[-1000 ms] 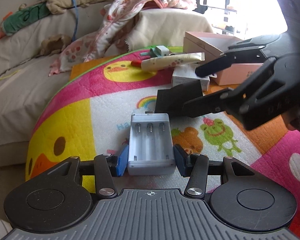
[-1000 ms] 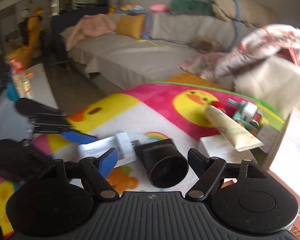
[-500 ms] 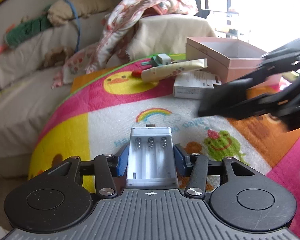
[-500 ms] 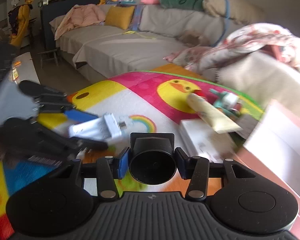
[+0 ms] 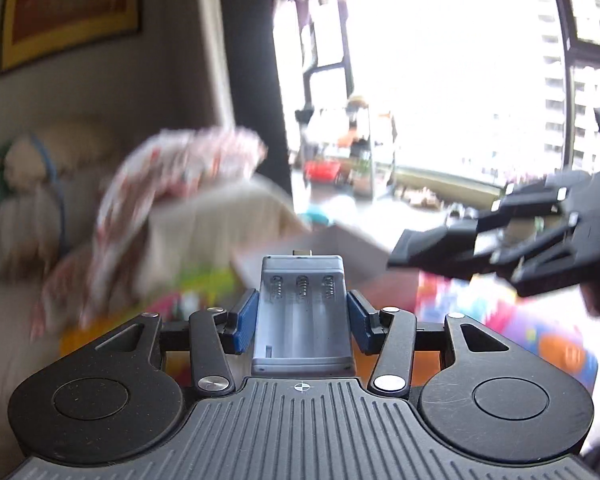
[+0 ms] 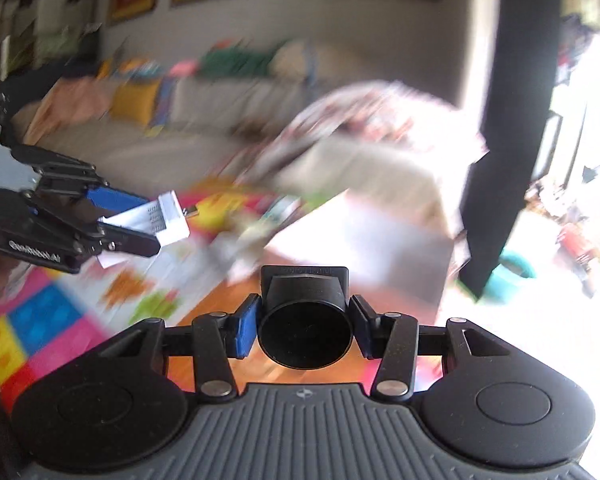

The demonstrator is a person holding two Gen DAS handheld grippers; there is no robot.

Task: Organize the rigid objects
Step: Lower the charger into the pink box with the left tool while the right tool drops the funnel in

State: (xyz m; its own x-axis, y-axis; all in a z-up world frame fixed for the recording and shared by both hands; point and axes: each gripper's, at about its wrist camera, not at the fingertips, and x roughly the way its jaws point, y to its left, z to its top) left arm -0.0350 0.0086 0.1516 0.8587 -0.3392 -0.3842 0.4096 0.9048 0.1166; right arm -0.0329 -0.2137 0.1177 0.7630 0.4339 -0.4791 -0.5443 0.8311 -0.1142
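Pale grey plastic forms the battery charger (image 5: 303,316), an open three-slot tray with coil springs at its far end and a small metal plug tab projecting from that end. It sits lengthwise between the blue-padded fingers (image 5: 247,320) of the left gripper (image 5: 303,320), whose jaws are closed against its two long sides; the charger is carried in the air, clear of the play mat (image 5: 540,320) below. From the right wrist view the same charger (image 6: 162,224) appears at the left edge, clamped by the left gripper (image 6: 116,220) above the patterned mat (image 6: 48,320).

The right gripper (image 6: 304,322) is closed on a black lens hood (image 6: 305,316), a short hollow piece with a round rim facing the camera and a squared far end. Its sides touch both pads, one blue and one black. In the left wrist view the right gripper (image 5: 440,248) enters from the right, with a dark object between its fingers that is too blurred to identify.

Strong motion blur covers the background in both views. A beige sofa (image 6: 204,120) with coloured cushions lines the wall, a floral blanket (image 5: 172,184) is heaped beside it, and a bright window (image 5: 440,80) fills the far side. An open pale box (image 6: 360,240) lies ahead of the lens hood, its contents unreadable.
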